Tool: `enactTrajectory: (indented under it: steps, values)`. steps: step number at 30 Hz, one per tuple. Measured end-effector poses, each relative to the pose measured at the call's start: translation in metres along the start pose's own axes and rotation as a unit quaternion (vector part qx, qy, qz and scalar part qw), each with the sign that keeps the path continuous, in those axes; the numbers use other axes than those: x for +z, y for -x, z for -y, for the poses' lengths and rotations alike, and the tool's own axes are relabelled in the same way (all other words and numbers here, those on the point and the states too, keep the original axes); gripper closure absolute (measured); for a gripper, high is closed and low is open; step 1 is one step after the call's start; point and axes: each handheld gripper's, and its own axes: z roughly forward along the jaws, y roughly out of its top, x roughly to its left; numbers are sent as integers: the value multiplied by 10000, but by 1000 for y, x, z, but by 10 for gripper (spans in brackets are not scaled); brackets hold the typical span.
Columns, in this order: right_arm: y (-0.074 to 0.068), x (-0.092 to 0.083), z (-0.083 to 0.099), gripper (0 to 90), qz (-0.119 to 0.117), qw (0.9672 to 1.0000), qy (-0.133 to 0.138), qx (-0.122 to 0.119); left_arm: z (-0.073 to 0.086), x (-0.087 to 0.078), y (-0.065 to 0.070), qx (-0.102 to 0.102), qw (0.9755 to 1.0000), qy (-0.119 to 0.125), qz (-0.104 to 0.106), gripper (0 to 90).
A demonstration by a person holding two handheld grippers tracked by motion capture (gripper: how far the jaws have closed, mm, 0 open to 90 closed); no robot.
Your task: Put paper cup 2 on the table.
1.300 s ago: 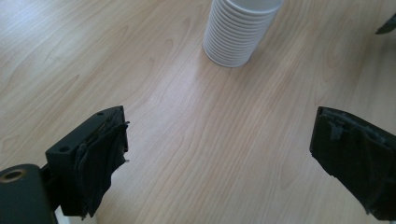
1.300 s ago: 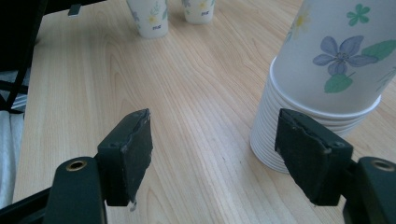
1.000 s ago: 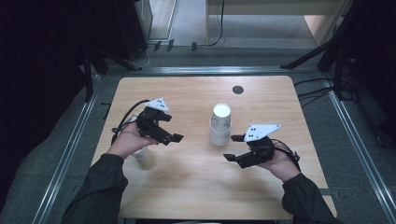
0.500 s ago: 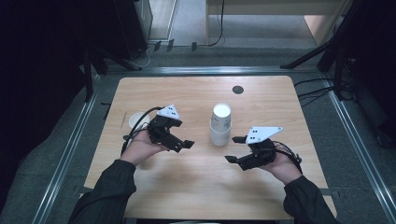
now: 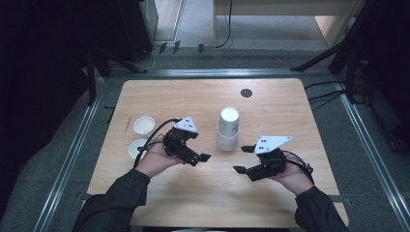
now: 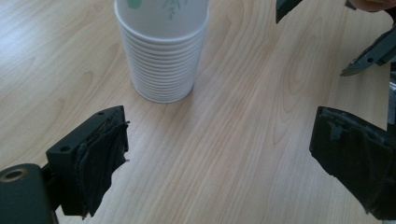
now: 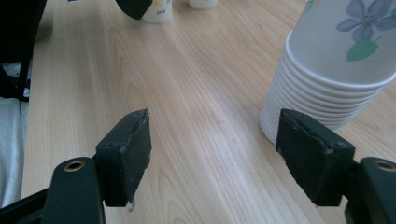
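A stack of white paper cups [image 5: 228, 129] with a flower print stands mouth down near the table's middle. My left gripper [image 5: 198, 148] is just left of it, open and empty, with the stack [image 6: 161, 51] ahead of its jaws. My right gripper [image 5: 242, 159] hovers to the stack's lower right, also open with nothing between the pads. In the right gripper view the stack [image 7: 336, 74] sits just beyond the right pad [image 7: 313, 156]. Two single cups [image 5: 144, 125] [image 5: 137, 147] stand upright at the left of the table, behind my left hand.
The wooden table [image 5: 290, 121] has a small dark round spot [image 5: 246, 93] near its far edge. Metal rails [image 5: 67, 159] run along the table's sides. Bare wood lies between the two grippers and in front of the stack.
My left hand has moved right, toward the stack, and uncovered the two single cups at the left. The right hand has stayed put.
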Motion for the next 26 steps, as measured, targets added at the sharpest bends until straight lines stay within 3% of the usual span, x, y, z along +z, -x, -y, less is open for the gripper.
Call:
enactTrajectory:
  steps: [7,15,19,21,26]
  values:
    - [-2,-4,2,270,43,10000,39,-3,-2,4,12,163,9999,15,40,46]
    - [-1,-5,3,268,75,10000,37,0,1,9,9,198,9997,-138,29,47]
    - [-1,-4,3,267,64,10000,41,2,1,8,8,167,9998,-84,32,56]
    - [-1,-4,3,266,73,10000,30,-12,2,8,8,208,9997,-98,-66,56]
    - [-1,-5,3,264,62,10000,53,37,2,10,8,225,9996,-170,87,56]
